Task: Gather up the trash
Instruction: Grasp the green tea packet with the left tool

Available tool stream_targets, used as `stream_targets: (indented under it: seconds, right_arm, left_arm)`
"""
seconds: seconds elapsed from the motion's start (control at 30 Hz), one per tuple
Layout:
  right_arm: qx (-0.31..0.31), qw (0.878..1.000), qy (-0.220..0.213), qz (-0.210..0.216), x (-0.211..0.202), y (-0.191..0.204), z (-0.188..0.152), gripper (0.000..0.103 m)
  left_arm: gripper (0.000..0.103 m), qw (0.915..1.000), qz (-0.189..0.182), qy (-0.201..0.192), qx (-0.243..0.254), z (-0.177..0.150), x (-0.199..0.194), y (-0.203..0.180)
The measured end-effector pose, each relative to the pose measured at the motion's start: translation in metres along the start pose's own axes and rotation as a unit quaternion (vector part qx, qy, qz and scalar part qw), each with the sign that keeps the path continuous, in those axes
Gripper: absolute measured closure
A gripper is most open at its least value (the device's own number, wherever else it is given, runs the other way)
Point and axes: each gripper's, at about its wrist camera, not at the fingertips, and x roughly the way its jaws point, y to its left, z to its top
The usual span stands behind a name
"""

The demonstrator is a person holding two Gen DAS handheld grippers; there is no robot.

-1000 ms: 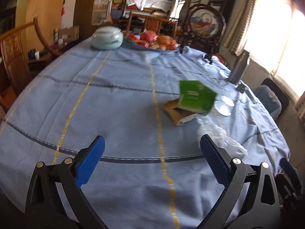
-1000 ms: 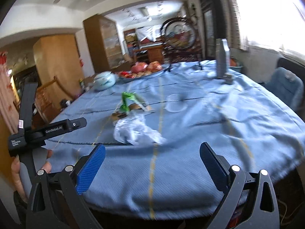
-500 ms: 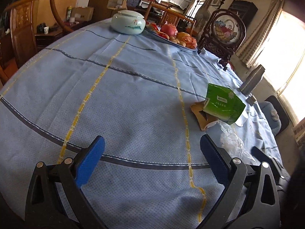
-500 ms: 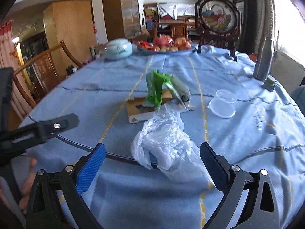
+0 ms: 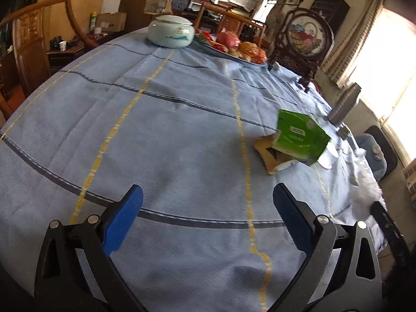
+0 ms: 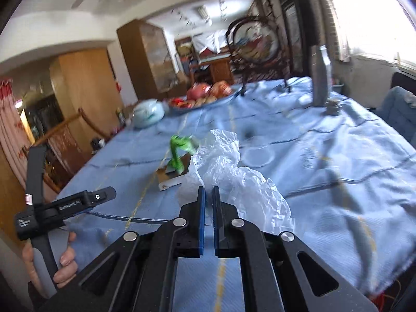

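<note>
On the blue tablecloth (image 5: 161,135) we see a lidded ceramic jar (image 5: 171,34) beside a platter of fruit (image 5: 234,48). Our right gripper (image 6: 208,195) has just closed, its jaws pinching the crumpled clear plastic bag (image 6: 234,179) near the green packet (image 6: 179,153). Our left gripper (image 5: 208,208) hangs spread wide, holding nothing.

Black angular gripper frames (image 6: 208,195) with blue finger pads (image 5: 122,221), silver round screws; white lettering on left gripper (image 6: 62,205) body at nine o'clock.
</note>
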Motion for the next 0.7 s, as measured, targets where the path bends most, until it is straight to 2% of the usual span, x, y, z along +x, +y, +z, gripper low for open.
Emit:
stream_targets:
  seconds: [0.23, 0.43, 0.53, 0.63, 0.7]
  right_arm:
    - [0.048, 0.998, -0.028, -0.019, -0.036, -0.049, -0.014, 0.097]
    - [0.078, 0.996, -0.039, -0.028, -0.052, -0.079, -0.026, 0.097]
    - [0.089, 0.995, -0.043, -0.028, -0.055, -0.089, -0.027, 0.097]
    - [0.097, 0.994, -0.046, -0.025, -0.058, -0.095, -0.028, 0.097]
    - [0.102, 0.993, -0.048, -0.023, -0.059, -0.098, -0.029, 0.097]
  left_arm:
    - [0.007, 0.9972, -0.042, 0.028, 0.054, 0.004, 0.011, -0.052]
    - [0.007, 0.9907, -0.033, 0.039, 0.126, 0.016, 0.030, -0.105]
    - [0.007, 0.9887, -0.037, 0.045, 0.138, 0.026, 0.041, -0.120]
    - [0.007, 0.9908, -0.029, 0.029, 0.129, 0.042, 0.049, -0.127]
    - [0.009, 0.9919, -0.023, 0.032, 0.121, 0.050, 0.057, -0.129]
